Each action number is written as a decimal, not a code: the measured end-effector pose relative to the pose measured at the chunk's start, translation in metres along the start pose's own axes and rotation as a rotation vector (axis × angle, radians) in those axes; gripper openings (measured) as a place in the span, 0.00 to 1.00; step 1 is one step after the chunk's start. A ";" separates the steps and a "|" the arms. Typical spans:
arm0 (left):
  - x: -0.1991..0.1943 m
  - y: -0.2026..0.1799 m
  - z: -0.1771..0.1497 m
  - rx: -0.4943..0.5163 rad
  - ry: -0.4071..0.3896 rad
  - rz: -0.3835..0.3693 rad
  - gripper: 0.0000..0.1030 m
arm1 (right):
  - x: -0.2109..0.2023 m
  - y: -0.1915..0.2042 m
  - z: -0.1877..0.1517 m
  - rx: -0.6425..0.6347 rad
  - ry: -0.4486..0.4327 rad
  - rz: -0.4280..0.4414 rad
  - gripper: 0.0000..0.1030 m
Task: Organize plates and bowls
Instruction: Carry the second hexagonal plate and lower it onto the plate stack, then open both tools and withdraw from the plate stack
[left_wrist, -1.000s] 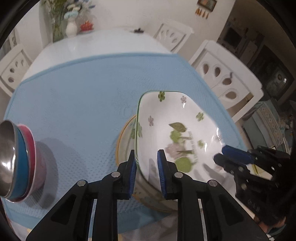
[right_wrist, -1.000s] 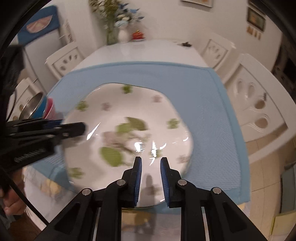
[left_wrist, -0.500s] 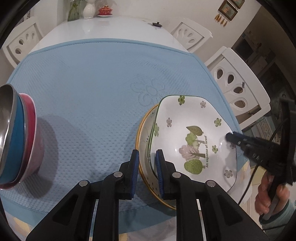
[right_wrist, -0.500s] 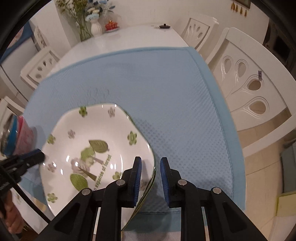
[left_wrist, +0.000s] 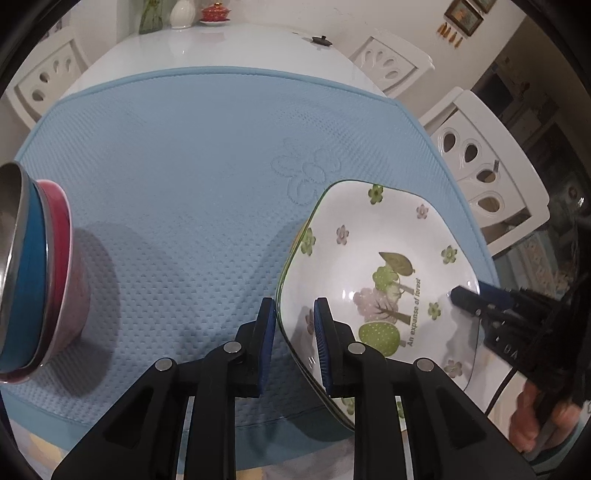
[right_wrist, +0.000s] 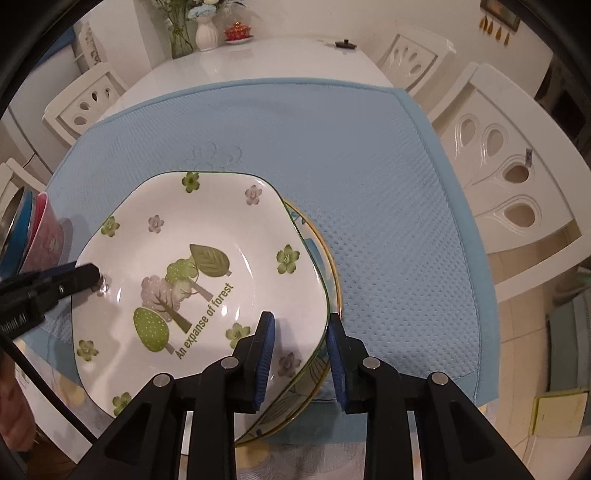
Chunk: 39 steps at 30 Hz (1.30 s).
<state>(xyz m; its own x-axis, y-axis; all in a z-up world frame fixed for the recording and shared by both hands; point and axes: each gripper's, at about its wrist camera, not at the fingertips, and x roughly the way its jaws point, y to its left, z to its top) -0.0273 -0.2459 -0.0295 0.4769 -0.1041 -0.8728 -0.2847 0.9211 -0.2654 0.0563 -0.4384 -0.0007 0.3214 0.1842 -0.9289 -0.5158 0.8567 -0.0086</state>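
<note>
I have a white, squarish ceramic plate printed with green trees and small flowers (right_wrist: 192, 291) resting on a round, yellow-rimmed patterned plate (right_wrist: 325, 258) at the near edge of the pale blue textured mat (left_wrist: 192, 177), and both my tools are letting go of it. My right hand-held gripper (right_wrist: 301, 354) straddles the plate's right near rim; its jaws have just been opening, and a clear gap shows on either side of the rim, so I read it as released. My left hand-held gripper (left_wrist: 293, 343) stands over the left near rim, blue pads (left_wrist: 266, 347) parted just wider than the edge; its jaws have also been opening, and no pad seems to press, though the inner one is close.

To finish well, I would widen both pairs of jaws evenly before lifting, then draw them back along the line of the fingers, so that no pad catches the rim and drags or tips the upper plate. The square plate overhangs the round one on its left side, and both stick out past the mat's near hem, so a nudge could slide them toward me; a gentle, straight withdrawal looks safest.

At the far left of the mat stand the nested bowls (left_wrist: 33, 273), steel inside blue inside pink, well apart from the plates. Beyond the mat is the glossy white surface (right_wrist: 258, 59), with a white vase (right_wrist: 207, 31) at its far end and white chairs (right_wrist: 517, 155) around it.
</note>
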 end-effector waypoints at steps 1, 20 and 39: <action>-0.001 -0.001 0.000 -0.002 0.000 0.005 0.18 | 0.000 -0.001 0.001 -0.001 0.001 -0.007 0.25; -0.020 -0.011 0.001 -0.004 -0.030 0.063 0.24 | -0.023 -0.061 -0.009 0.256 -0.019 0.059 0.30; -0.054 -0.041 -0.001 0.030 -0.095 0.050 0.25 | -0.039 -0.024 0.001 0.120 -0.035 0.173 0.30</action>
<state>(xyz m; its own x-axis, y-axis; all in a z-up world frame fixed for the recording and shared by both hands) -0.0426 -0.2784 0.0276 0.5396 -0.0231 -0.8416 -0.2861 0.9351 -0.2091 0.0569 -0.4654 0.0364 0.2643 0.3483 -0.8993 -0.4678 0.8617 0.1962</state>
